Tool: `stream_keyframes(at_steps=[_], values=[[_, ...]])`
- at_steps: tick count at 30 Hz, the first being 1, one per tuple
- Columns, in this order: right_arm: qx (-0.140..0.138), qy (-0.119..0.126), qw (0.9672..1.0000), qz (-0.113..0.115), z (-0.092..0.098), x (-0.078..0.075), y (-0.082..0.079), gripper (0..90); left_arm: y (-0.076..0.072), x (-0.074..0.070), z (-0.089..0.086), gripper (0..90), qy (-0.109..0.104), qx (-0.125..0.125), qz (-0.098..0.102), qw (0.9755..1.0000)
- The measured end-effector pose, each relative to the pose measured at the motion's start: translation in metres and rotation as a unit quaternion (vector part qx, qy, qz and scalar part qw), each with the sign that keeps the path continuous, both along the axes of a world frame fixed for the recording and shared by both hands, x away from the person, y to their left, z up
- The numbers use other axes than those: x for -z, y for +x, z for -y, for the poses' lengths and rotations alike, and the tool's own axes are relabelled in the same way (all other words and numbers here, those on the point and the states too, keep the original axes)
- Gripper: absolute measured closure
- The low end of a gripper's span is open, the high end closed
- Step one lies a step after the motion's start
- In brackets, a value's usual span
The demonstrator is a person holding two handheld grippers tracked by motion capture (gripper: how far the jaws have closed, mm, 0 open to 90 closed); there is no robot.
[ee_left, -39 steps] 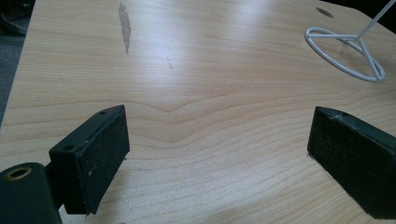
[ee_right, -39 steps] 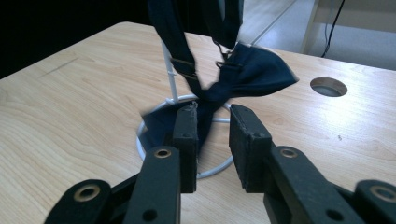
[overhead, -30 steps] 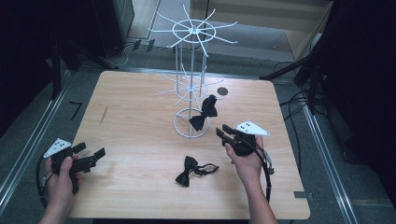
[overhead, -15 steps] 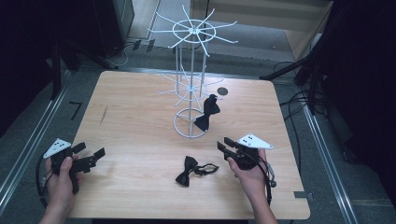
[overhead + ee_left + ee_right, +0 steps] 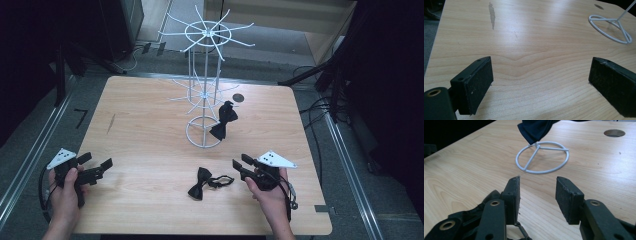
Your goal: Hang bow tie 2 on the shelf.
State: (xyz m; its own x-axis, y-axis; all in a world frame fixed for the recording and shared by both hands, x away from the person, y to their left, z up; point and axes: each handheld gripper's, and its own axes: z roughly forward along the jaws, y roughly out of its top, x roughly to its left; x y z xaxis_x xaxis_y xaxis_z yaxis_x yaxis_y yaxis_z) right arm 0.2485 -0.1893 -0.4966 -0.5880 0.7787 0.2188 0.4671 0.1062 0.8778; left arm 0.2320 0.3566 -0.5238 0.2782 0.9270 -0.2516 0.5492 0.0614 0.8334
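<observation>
High view first: we hold the right gripper [image 5: 239, 168] low over the near right part of the wooden table [image 5: 150, 130], pointing left toward the loose bow tie [image 5: 202, 183], which lies flat on the wood just beside the jaw tips, its thin strap curling out toward them without touching as far as we can tell. Our right gripper view looks along the two black jaws: they stand partly apart with bare tabletop between the pads [image 5: 563, 195], and they have just been opening, holding nothing. Dark fabric shows under the left jaw at the bottom edge of that view, probably part of the loose bow tie, though we cannot tell for certain.

Ahead of the right gripper stands the white wire stand [image 5: 205, 90], its round base ring [image 5: 542, 157] resting on the table. A second bow tie [image 5: 223, 121] hangs from one of the stand's lower arms, its lower end dangling over the ring.

Our left gripper [image 5: 97, 167] sits at the near left of the table, well apart from both ties. In the left gripper view its jaws stand wide apart over bare wood, gripping nothing, with the base ring off at the upper right.
</observation>
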Motion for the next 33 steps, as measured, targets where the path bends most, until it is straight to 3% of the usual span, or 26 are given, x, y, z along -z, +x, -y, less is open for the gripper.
stream_keyframes(at_steps=[24, 33], values=[[-0.04, -0.026, 0.9988, -0.009, -0.022, 0.008, -0.014, 57.8, 0.001, 0.0, 0.0, 6.0, 0.002, 0.0, -0.001, 1.0], [-0.024, -0.04, 0.9974, -0.054, -0.017, 0.021, -0.015, 58.7, 0.001, 0.0, 0.001, 6.0, 0.002, 0.001, -0.001, 1.0]])
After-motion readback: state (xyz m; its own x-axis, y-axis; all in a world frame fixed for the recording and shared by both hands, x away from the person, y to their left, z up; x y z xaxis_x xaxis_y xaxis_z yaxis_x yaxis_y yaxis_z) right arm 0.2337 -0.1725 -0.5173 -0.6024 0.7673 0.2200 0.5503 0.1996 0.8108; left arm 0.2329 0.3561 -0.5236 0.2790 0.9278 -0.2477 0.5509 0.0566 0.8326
